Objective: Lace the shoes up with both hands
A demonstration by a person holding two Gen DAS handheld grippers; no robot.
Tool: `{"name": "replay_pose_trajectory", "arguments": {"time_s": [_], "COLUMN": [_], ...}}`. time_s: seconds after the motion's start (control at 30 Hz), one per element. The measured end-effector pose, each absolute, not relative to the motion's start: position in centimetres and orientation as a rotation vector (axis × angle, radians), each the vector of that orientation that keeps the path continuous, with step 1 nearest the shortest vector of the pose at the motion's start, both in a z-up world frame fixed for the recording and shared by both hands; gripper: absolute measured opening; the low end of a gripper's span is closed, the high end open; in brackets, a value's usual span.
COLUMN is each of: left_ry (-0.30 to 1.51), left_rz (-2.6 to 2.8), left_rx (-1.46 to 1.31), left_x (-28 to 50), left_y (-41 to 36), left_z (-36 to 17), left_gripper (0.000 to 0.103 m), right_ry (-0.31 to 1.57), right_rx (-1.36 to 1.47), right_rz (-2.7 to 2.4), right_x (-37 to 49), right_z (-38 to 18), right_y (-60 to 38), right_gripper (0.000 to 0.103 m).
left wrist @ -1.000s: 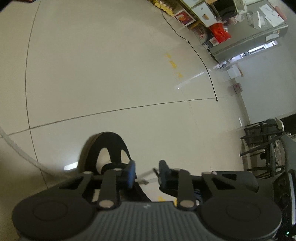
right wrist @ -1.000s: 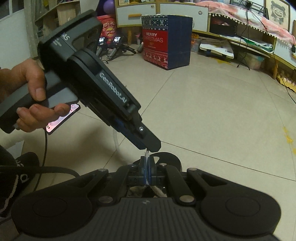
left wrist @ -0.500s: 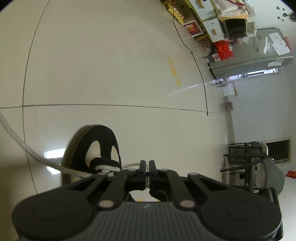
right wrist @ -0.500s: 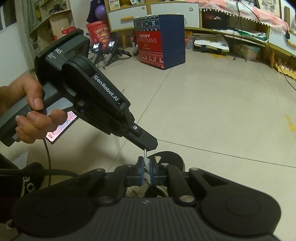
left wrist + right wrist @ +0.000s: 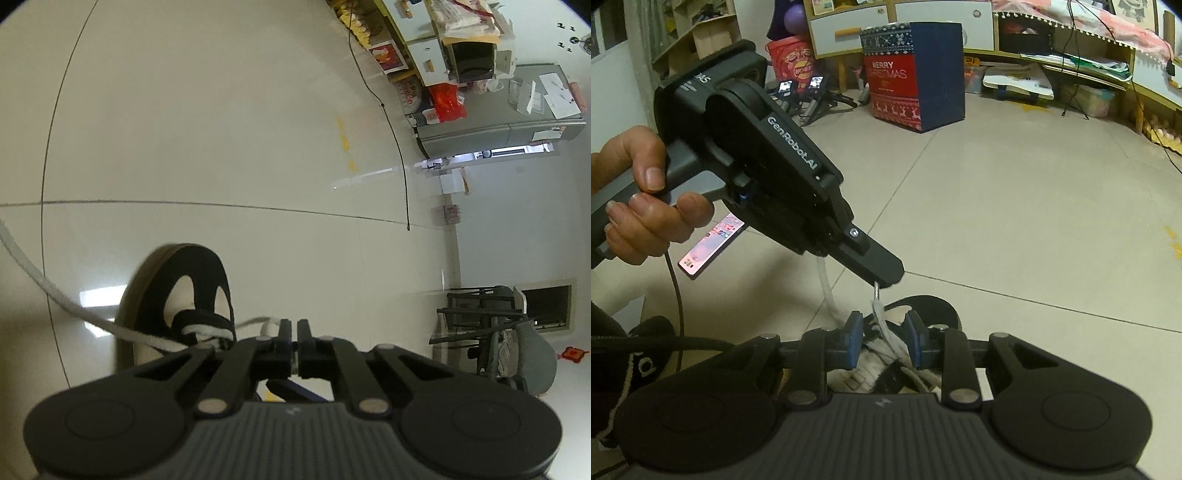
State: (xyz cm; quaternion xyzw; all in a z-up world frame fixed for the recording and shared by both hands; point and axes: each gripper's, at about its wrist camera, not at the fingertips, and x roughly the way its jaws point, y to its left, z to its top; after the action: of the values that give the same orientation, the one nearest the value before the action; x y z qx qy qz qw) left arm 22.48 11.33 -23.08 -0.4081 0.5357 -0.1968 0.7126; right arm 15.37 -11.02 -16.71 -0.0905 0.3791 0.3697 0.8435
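The pale tiled floor point(image 5: 229, 122) carries the work: the black-and-cream canvas shoe with a tan sole point(image 5: 177, 295) sits on it directly under both of your tools, toe pointing away from you, which puts its eyelet rows within reach of each tip. From the shoe, the thick white woven shoelace point(image 5: 55, 301) runs in one long strand up and off the left edge of the left wrist view, while its other end rises from the eyelets in the right wrist view. Your left gripper point(image 5: 886, 278) comes in from the upper left, slanting down toward the shoe, with your left hand point(image 5: 646, 206) wrapped around the grey handle and a finger curled at the trigger; its jaws are pressed together on the lace's clear-tipped end point(image 5: 877, 295), which hangs from the tip, so that end is kept stiff and aimed. Your right gripper point(image 5: 882, 341) lies low and level just behind the shoe's tongue, its blue-padded jaws standing apart with the lace passing freely between them and touching neither pad. I judge this as a handover: one tool holds the lace end while the other has let go to take a new hold. A pink-screened phone point(image 5: 711, 243) lies flat on the floor below your left hand.
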Motion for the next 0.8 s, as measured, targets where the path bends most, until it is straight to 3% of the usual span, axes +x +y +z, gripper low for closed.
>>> {"name": "replay_pose_trajectory", "arguments": {"time_s": [0.2,0.3,0.37,0.43,0.53,0.6,0.8], "left_ry": [1.205,1.21,1.223,1.245,1.261,1.261,1.338], "left_rz": [-0.44,-0.453,-0.45,-0.44,-0.409,-0.379,-0.345], "left_rx": [-0.92,-0.899,-0.874,-0.818,-0.67,-0.547,-0.299], "left_x": [22.5,22.3,22.0,21.7,21.2,20.7,19.2], "left_y": [11.4,11.3,11.1,11.0,10.7,10.5,9.6], "left_z": [-23.5,-23.6,-23.7,-23.6,-22.6,-21.7,-19.4], "left_gripper": [0.002,0.004,0.013,0.04,0.07,0.082,0.092], "right_ry": [0.822,0.833,0.84,0.847,0.858,0.863,0.866], "right_rx": [-0.231,-0.251,-0.264,-0.278,-0.312,-0.372,-0.583], "right_rz": [0.787,0.79,0.792,0.795,0.795,0.786,0.766], "right_x": [15.5,15.6,15.7,15.7,15.8,15.7,14.1], "right_z": [-16.1,-15.7,-15.5,-15.3,-14.6,-13.3,-8.8], "right_y": [-11.5,-11.7,-11.9,-12.1,-12.5,-13.4,-15.9], "right_gripper": [0.003,0.003,0.003,0.003,0.003,0.003,0.003]}}
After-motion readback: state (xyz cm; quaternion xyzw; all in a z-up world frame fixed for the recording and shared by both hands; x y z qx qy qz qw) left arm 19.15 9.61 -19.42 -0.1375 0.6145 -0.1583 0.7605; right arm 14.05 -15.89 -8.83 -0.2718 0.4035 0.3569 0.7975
